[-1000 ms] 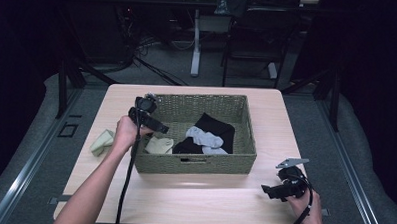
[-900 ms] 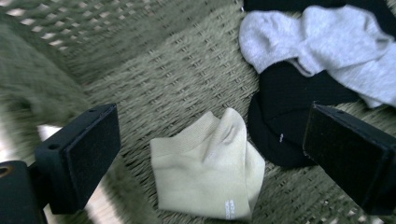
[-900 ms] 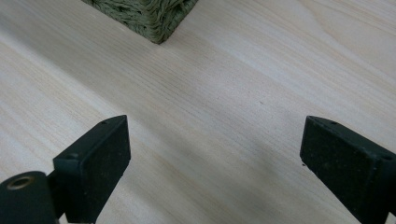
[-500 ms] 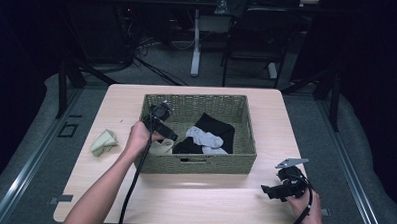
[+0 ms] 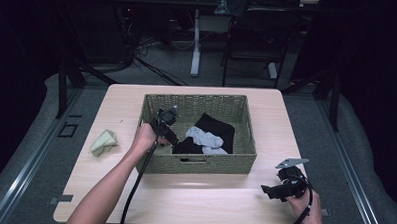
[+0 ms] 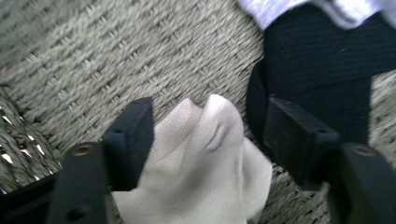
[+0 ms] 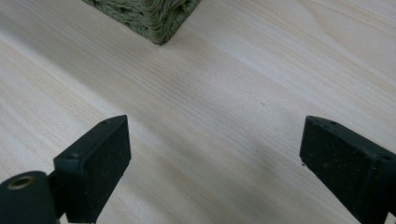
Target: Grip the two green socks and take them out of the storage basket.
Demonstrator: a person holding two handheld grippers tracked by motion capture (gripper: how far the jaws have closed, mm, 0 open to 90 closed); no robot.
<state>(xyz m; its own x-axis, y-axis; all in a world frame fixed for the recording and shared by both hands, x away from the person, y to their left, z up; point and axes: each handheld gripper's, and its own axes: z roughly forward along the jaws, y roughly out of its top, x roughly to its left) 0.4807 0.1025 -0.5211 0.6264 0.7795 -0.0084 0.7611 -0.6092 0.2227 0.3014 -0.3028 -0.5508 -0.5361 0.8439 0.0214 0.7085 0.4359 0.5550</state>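
The left forearm is stretched forward, the left tool [image 5: 168,135] dipped inside the wicker basket [image 5: 245,143], jaws spread around a cream sock [image 6: 205,172] on the basket floor. The right tool [image 5: 271,190] is held open, low over the counter [image 5: 218,203], near the basket's corner.

Overhead light falls brightly on the table [image 5: 223,200] while the room around it is dark. The left gripper view is softly blurred; the right gripper view's jaws cast faint shadows on the wood.
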